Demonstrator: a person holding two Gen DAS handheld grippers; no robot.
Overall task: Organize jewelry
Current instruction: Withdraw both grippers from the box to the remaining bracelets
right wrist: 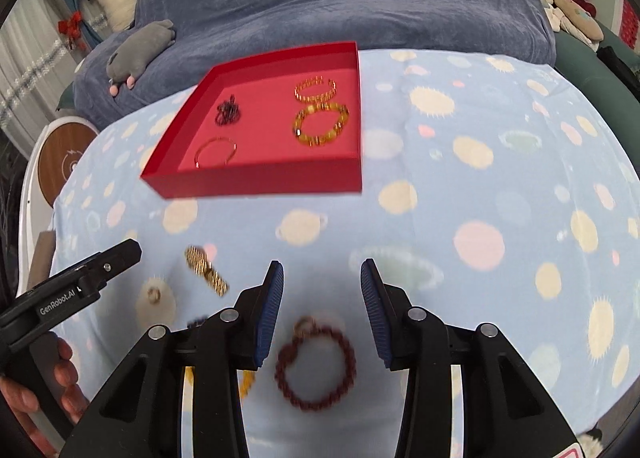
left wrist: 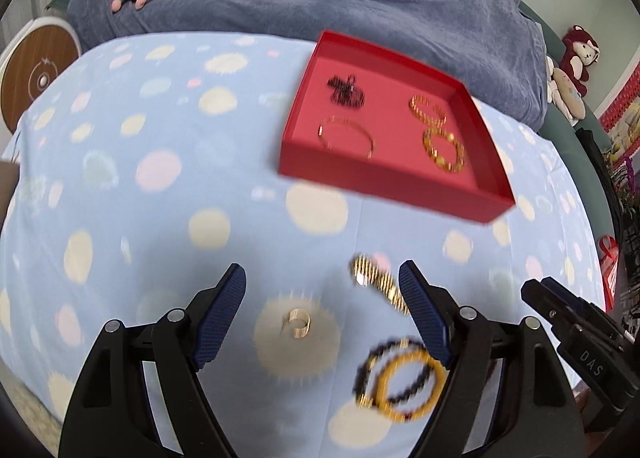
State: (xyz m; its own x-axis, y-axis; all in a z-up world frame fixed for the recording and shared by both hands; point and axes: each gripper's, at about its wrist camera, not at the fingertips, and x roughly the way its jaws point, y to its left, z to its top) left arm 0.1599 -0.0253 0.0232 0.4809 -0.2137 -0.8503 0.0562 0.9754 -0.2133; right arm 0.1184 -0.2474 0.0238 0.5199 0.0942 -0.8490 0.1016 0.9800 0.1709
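On the spotted cloth, the left gripper (left wrist: pixel 322 284) hangs open over a small gold ring (left wrist: pixel 296 323); a gold chain (left wrist: pixel 378 284) lies beside it. Farther right, the right gripper (right wrist: pixel 322 280) gapes above a dark red bead bracelet (right wrist: pixel 316 364). The red tray (right wrist: pixel 256 180), toward the far edge, holds four pieces.

Bare dotted cloth (right wrist: pixel 480 178) right of the red tray (right wrist: pixel 260 182) lies unobstructed; loose bracelets crowd the near edge.

1 red tray (right wrist: pixel 256 180), 4 pieces inside: 1 black bead bracelet (right wrist: pixel 228 110) at 10 o'clock, 1 thin gold bangle (right wrist: pixel 216 152), 2 gold bracelets (right wrist: pixel 320 124). On the spotted cloth (right wrist: pixel 480 186): 1 gold link band (right wrist: pixel 206 270), 1 ring (left wrist: pixel 296 323), 1 dark red bead bracelet (right wrist: pixel 316 364), 1 yellow bead bracelet (left wrist: pixel 412 386), 1 black bead loop (left wrist: pixel 376 362). 2 grippers
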